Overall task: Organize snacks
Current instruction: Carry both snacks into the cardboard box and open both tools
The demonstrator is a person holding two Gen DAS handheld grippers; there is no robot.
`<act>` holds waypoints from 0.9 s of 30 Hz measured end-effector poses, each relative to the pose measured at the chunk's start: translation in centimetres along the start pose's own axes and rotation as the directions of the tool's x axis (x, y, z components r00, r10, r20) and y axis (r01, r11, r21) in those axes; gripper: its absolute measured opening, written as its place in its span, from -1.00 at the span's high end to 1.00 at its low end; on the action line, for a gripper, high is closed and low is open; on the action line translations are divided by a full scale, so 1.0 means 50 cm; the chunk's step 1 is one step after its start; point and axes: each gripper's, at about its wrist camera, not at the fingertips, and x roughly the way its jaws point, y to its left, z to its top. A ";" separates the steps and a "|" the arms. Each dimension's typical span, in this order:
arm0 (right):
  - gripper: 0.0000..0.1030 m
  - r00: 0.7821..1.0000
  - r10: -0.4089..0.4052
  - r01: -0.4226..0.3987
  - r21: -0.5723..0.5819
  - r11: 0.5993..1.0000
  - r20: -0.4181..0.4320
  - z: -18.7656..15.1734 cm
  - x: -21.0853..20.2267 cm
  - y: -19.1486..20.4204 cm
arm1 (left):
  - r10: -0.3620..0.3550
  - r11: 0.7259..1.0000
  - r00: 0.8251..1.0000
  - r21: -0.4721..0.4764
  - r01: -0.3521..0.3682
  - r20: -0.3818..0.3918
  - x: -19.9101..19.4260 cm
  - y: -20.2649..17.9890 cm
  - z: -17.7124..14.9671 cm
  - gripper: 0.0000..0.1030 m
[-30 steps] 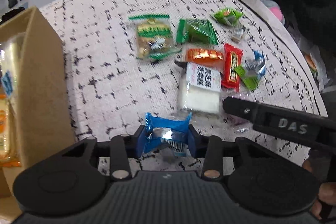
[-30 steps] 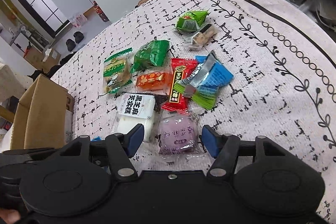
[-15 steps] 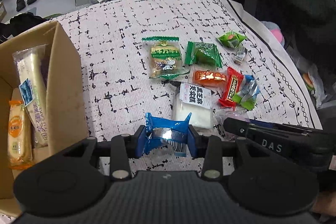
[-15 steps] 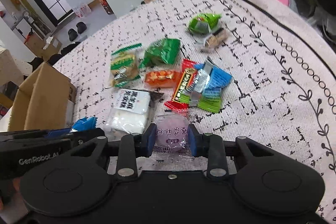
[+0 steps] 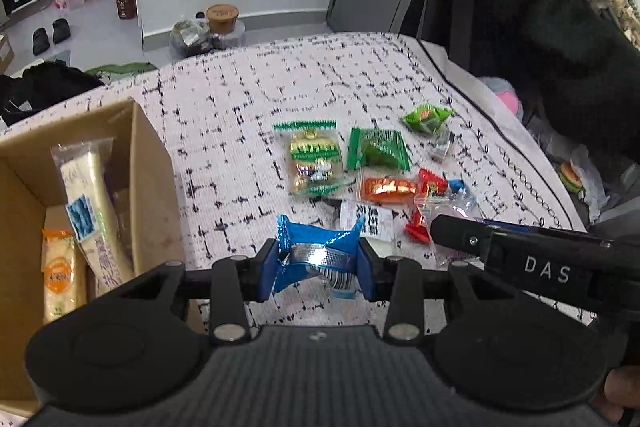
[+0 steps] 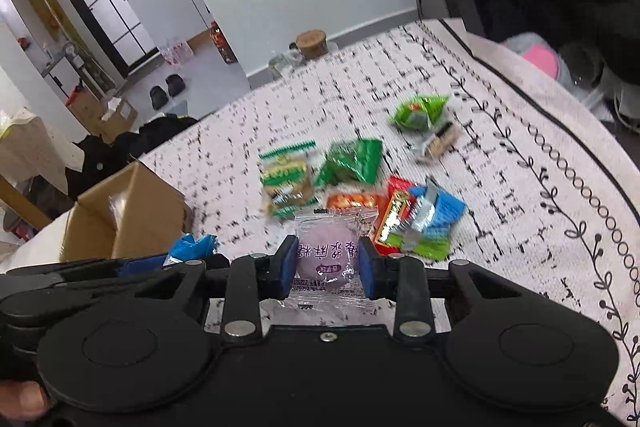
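Observation:
My left gripper (image 5: 318,269) is shut on a blue snack packet (image 5: 316,257) and holds it above the patterned cloth, just right of the open cardboard box (image 5: 152,187). My right gripper (image 6: 326,269) is shut on a clear-wrapped purple cake (image 6: 326,255), lifted off the cloth. Several loose snacks lie in a cluster ahead: a green-yellow packet (image 5: 314,157), a dark green packet (image 5: 378,149), an orange packet (image 5: 386,187), a red bar (image 6: 394,213) and a white cake packet (image 5: 370,223). The right gripper also shows in the left wrist view (image 5: 452,231), partly hiding the cluster.
The box holds a long white bread packet (image 5: 90,203) and an orange-labelled packet (image 5: 62,275). A small green packet (image 5: 426,117) and a clear-wrapped bar (image 6: 438,143) lie farther back. The cloth's edge (image 6: 560,91) drops off to the right. Dark clothes hang at the back right (image 5: 520,7).
My right gripper closed on the purple cake and lifted it off the cloth. My left gripper rose with the blue packet, bringing the box interior into view.

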 end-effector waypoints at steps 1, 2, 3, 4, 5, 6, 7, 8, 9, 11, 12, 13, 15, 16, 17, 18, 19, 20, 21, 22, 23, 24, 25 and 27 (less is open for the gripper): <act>0.39 1.000 0.002 -0.002 -0.002 1.000 0.006 0.003 -0.003 0.004 | 0.001 1.000 1.000 -0.004 -0.001 0.007 -0.005 0.003 0.002 0.23; 0.39 1.000 0.003 -0.003 -0.005 1.000 0.012 0.006 -0.006 0.008 | 0.003 1.000 1.000 -0.007 -0.003 0.016 -0.010 0.008 0.005 0.23; 0.39 1.000 0.006 -0.005 -0.006 1.000 0.017 0.009 -0.009 0.014 | 0.005 1.000 1.000 -0.010 -0.005 0.023 -0.014 0.012 0.007 0.23; 0.39 1.000 0.008 -0.008 -0.006 1.000 0.021 0.011 -0.012 0.018 | 0.007 1.000 1.000 -0.015 -0.007 0.031 -0.019 0.016 0.010 0.23; 0.39 1.000 0.013 -0.013 -0.007 1.000 0.025 0.014 -0.014 0.024 | 0.009 1.000 0.999 -0.020 -0.008 0.038 -0.024 0.022 0.012 0.23; 0.39 0.999 0.017 -0.017 -0.009 1.000 0.028 0.015 -0.015 0.030 | 0.009 1.000 0.999 -0.027 -0.008 0.045 -0.030 0.027 0.015 0.23; 0.39 0.999 0.022 -0.021 -0.014 1.000 0.032 0.017 -0.016 0.038 | 0.010 0.999 0.999 -0.033 -0.008 0.052 -0.036 0.034 0.018 0.23; 0.39 0.999 0.026 -0.025 -0.018 1.000 0.036 0.019 -0.019 0.046 | 0.011 0.999 0.998 -0.037 -0.009 0.060 -0.042 0.039 0.021 0.23; 0.39 0.999 0.032 -0.031 -0.023 0.999 0.040 0.020 -0.021 0.053 | 0.013 0.999 0.998 -0.044 -0.010 0.069 -0.049 0.046 0.024 0.23; 0.39 0.998 0.049 -0.048 -0.033 0.998 0.046 0.024 -0.022 0.070 | 0.015 0.998 0.997 -0.055 -0.011 0.082 -0.061 0.058 0.030 0.23; 0.39 0.997 0.055 -0.053 -0.037 0.998 0.048 0.025 -0.023 0.077 | 0.017 0.998 0.996 -0.063 -0.011 0.090 -0.069 0.066 0.033 0.23; 0.39 0.997 0.063 -0.061 -0.043 0.997 0.052 0.027 -0.023 0.086 | 0.019 0.998 0.995 -0.068 -0.012 0.096 -0.075 0.073 0.036 0.23; 0.39 0.995 0.078 -0.075 -0.057 0.996 0.056 0.030 -0.022 0.104 | 0.027 0.997 0.994 -0.079 -0.018 0.108 -0.086 0.086 0.039 0.23; 0.39 0.995 0.086 -0.083 -0.062 0.995 0.057 0.031 -0.021 0.113 | 0.030 0.996 0.993 -0.086 -0.020 0.112 -0.091 0.094 0.041 0.23; 0.39 0.994 0.093 -0.089 -0.065 0.994 0.057 0.032 -0.019 0.121 | 0.034 0.995 0.993 -0.094 -0.023 0.117 -0.097 0.102 0.041 0.23; 0.39 0.993 0.099 -0.096 -0.069 0.993 0.057 0.032 -0.018 0.129 | 0.039 0.995 0.992 -0.101 -0.026 0.121 -0.101 0.110 0.041 0.23; 0.39 0.993 0.107 -0.102 -0.076 0.992 0.055 0.033 -0.015 0.138 | 0.044 0.994 0.991 -0.109 -0.030 0.125 -0.106 0.119 0.041 0.23; 0.39 0.992 0.113 -0.108 -0.081 0.991 0.054 0.034 -0.014 0.145 | 0.048 0.993 0.991 -0.115 -0.033 0.128 -0.111 0.125 0.041 0.23; 0.39 0.992 0.119 -0.114 -0.086 0.990 0.053 0.035 -0.012 0.152 | 0.053 0.992 0.990 -0.122 -0.037 0.131 -0.115 0.134 0.041 0.23; 0.39 0.991 0.125 -0.120 -0.091 0.989 0.053 0.035 -0.010 0.159 | 0.057 0.991 0.989 -0.128 -0.040 0.133 -0.119 0.143 0.041 0.23; 0.39 0.990 0.130 -0.125 -0.095 0.988 0.053 0.036 -0.008 0.167 | 0.060 0.990 0.989 -0.133 -0.042 0.134 -0.124 0.151 0.040 0.23; 0.39 0.989 0.135 -0.130 -0.098 0.987 0.053 0.036 -0.006 0.174 | 0.066 0.989 0.988 -0.137 -0.047 0.136 -0.128 0.159 0.040 0.23; 0.39 0.989 0.141 -0.135 -0.100 0.986 0.053 0.037 -0.004 0.182 | 0.073 0.989 0.988 -0.139 -0.054 0.139 -0.132 0.166 0.040 0.23; 0.39 0.987 0.152 -0.146 -0.104 0.984 0.052 0.037 -0.003 0.195 | 0.087 0.987 0.986 -0.145 -0.066 0.143 -0.140 0.182 0.040 0.23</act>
